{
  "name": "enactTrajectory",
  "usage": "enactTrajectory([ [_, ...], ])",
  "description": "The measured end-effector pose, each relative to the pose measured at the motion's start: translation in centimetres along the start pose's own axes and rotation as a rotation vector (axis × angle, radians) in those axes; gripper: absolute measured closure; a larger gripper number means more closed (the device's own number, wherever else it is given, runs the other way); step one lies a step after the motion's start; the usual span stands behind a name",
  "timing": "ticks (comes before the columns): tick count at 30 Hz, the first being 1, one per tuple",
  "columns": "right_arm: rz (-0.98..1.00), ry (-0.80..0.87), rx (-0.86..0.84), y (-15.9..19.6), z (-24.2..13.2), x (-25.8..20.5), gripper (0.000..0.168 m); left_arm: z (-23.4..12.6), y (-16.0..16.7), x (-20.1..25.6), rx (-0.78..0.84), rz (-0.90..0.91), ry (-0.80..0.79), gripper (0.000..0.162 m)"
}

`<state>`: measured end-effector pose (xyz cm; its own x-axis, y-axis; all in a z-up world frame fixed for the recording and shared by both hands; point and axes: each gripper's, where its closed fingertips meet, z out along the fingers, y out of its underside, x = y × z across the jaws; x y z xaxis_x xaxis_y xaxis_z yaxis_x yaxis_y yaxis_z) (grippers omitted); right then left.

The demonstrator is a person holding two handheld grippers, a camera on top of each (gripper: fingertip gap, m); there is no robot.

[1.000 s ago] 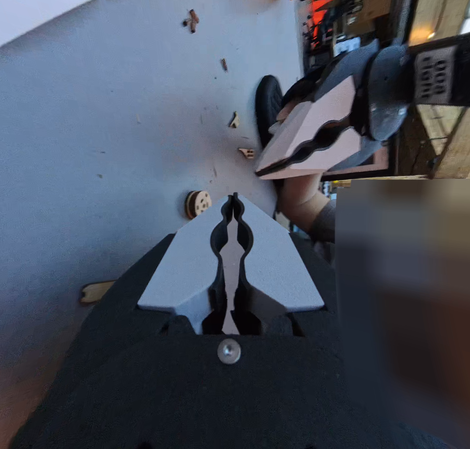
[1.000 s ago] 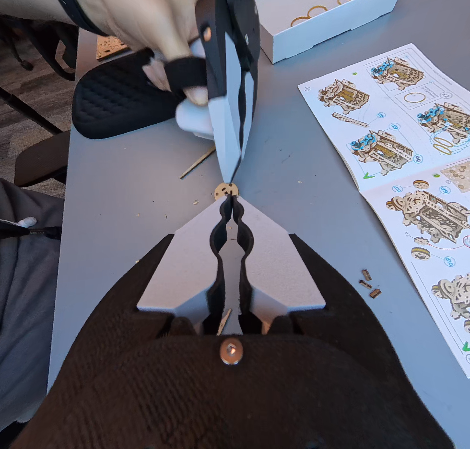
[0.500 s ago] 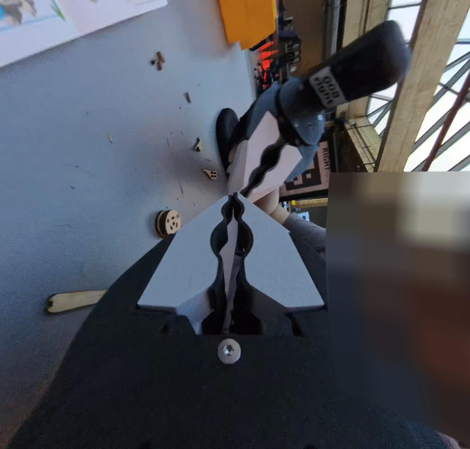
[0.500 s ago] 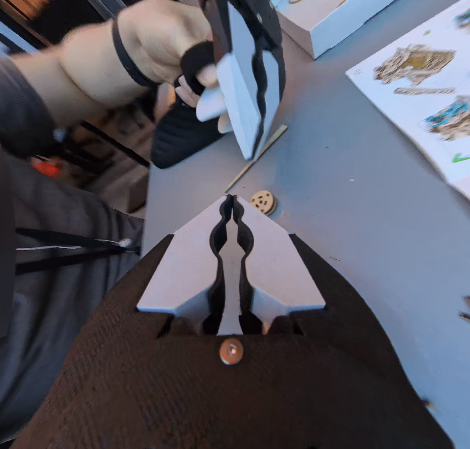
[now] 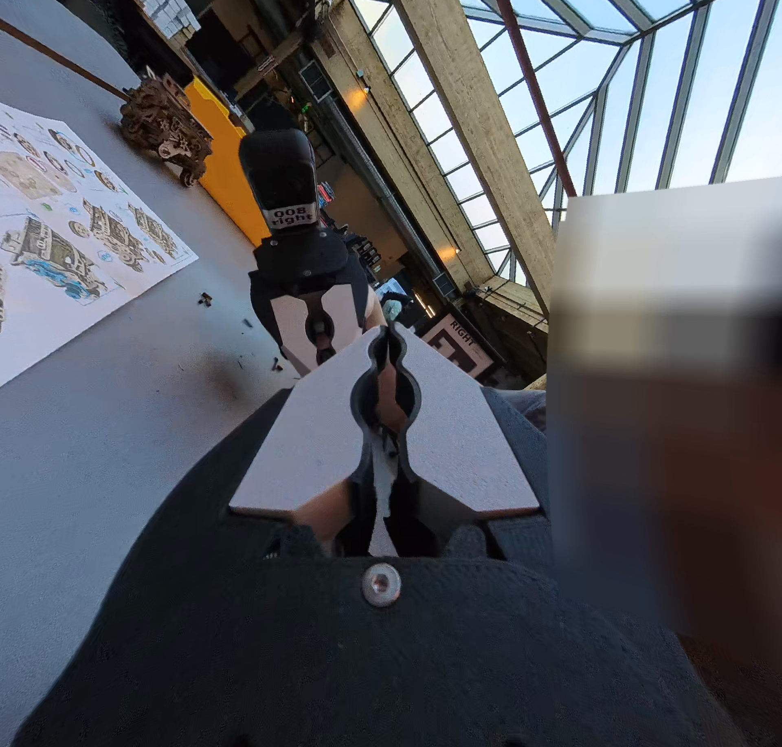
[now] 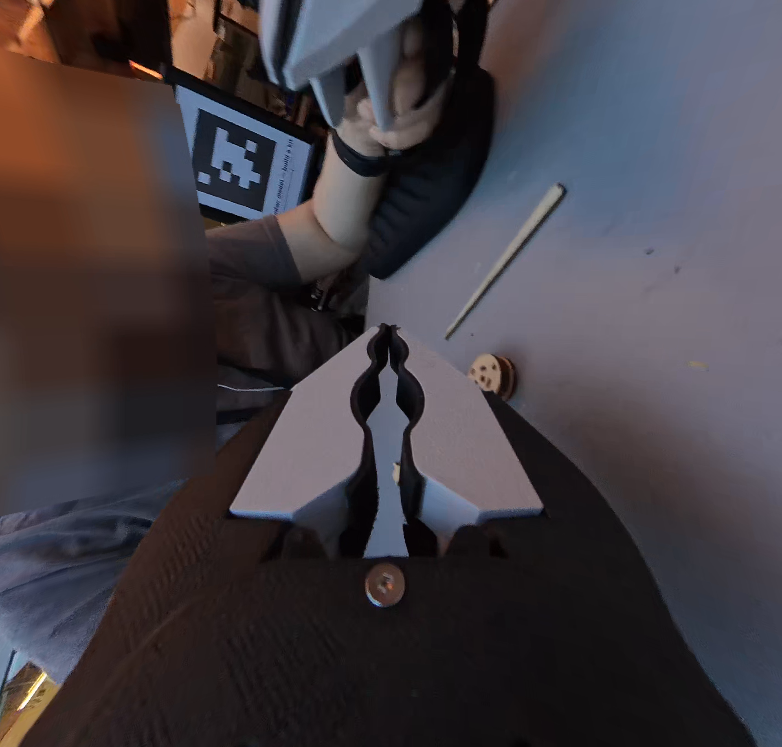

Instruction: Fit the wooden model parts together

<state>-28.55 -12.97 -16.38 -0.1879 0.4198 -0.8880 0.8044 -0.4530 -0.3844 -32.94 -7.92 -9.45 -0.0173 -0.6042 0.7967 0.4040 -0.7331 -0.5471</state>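
My left gripper (image 5: 387, 331) is shut, empty and raised off the grey table (image 5: 106, 409), tilted up toward the roof. My right gripper (image 6: 387, 328) is shut with nothing clearly between its fingers. It hangs over the table's near edge. Each gripper faces the other: the right one (image 5: 318, 347) shows just beyond my left fingertips, and the left one (image 6: 359, 104), blurred, shows high in the right wrist view. A round wooden disc part (image 6: 493, 375) with holes lies on the table just right of my right fingertips. A thin wooden stick (image 6: 508, 256) lies beyond it.
A built wooden model (image 5: 165, 134) stands at the far side, beside an instruction sheet (image 5: 63, 227). Small wood scraps (image 5: 205, 299) are scattered on the table. A black wrist pad (image 6: 423, 201) lies at the table edge under the person's forearm (image 6: 334, 210). My right fingertips sit around 10 cm from my left ones.
Both grippers have lifted off the table and tilted up. The left view has swung from the tabletop to the roof and lost the disc. The right view has swung toward the person.
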Motion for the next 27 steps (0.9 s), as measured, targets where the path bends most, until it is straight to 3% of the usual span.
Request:
enactTrajectory([
  [1,0.038,0.058,-0.049,1.2,0.0,1.8,0.168,0.2,0.2,0.2,-0.012,0.018,0.007,0.162],
  [2,0.125,0.14,-0.095,2.6,0.0,4.4,0.168,0.4,0.4,0.5,-0.023,0.024,0.023,0.162],
  [3,0.195,0.059,-0.041,2.0,0.0,3.9,0.168,0.7,0.6,0.8,-0.031,0.024,0.03,0.162],
  [4,0.163,0.064,-0.026,1.7,-0.1,3.4,0.168,0.9,0.8,0.9,-0.036,0.024,0.033,0.162],
  [6,0.022,-0.1,0.03,-0.2,-0.1,-1.3,0.168,1.3,1.2,1.4,-0.054,0.032,0.049,0.162],
  [7,0.028,-0.024,0.002,0.1,0.3,-0.2,0.168,1.5,1.4,1.5,-0.062,0.042,0.05,0.162],
  [8,0.09,0.168,-0.116,2.2,0.7,3.8,0.168,1.7,1.6,1.4,-0.074,0.047,0.047,0.162],
  [10,0.212,0.06,-0.059,1.7,1.1,3.7,0.168,1.8,2.1,0.9,-0.096,0.038,0.027,0.162],
  [11,0.14,0.122,-0.075,1.7,0.7,3.4,0.168,1.8,2.2,0.7,-0.096,0.032,0.019,0.162],
  [13,-0.021,-0.058,0.023,-0.5,0.6,-2.3,0.168,1.8,2.1,0.9,-0.097,0.028,0.03,0.162],
  [14,-0.037,-0.056,0.018,-0.5,0.8,-2.4,0.168,1.9,2.1,1.0,-0.1,0.037,0.026,0.162],
  [15,0.033,0.133,-0.07,1.1,1.2,1.9,0.168,1.9,2.2,0.9,-0.102,0.047,0.018,0.162],
  [17,0.247,0.026,-0.043,1.5,1.6,3.4,0.168,1.8,2.3,0.9,-0.108,0.051,0.013,0.162],
  [19,0.074,0.091,-0.053,1.0,1.1,1.8,0.168,1.7,2.2,0.8,-0.1,0.046,0.006,0.162],
  [20,0.011,-0.057,0.011,-0.3,1.2,-1.6,0.168,1.7,2.1,1.0,-0.097,0.048,0.009,0.162],
  [21,0.031,-0.061,0.004,-0.3,1.4,-1.4,0.168,1.7,2.1,1.0,-0.1,0.056,0.007,0.162],
  [22,0.104,0.186,-0.106,1.8,1.4,3.8,0.168,1.7,2.1,1.0,-0.101,0.067,0.001,0.162],
  [23,0.217,0.069,-0.08,1.7,1.8,3.5,0.168,1.7,2.1,1.0,-0.099,0.073,0.0,0.162],
  [24,0.217,0.072,-0.063,1.5,1.7,3.5,0.168,1.6,2.1,1.0,-0.097,0.069,-0.001,0.162],
  [25,0.124,0.097,-0.079,1.5,1.6,2.6,0.168,1.6,2.1,0.9,-0.096,0.061,-0.003,0.162],
  [27,0.038,-0.13,0.02,-0.6,1.5,-2.2,0.168,1.6,2.0,1.1,-0.093,0.067,0.0,0.162],
])
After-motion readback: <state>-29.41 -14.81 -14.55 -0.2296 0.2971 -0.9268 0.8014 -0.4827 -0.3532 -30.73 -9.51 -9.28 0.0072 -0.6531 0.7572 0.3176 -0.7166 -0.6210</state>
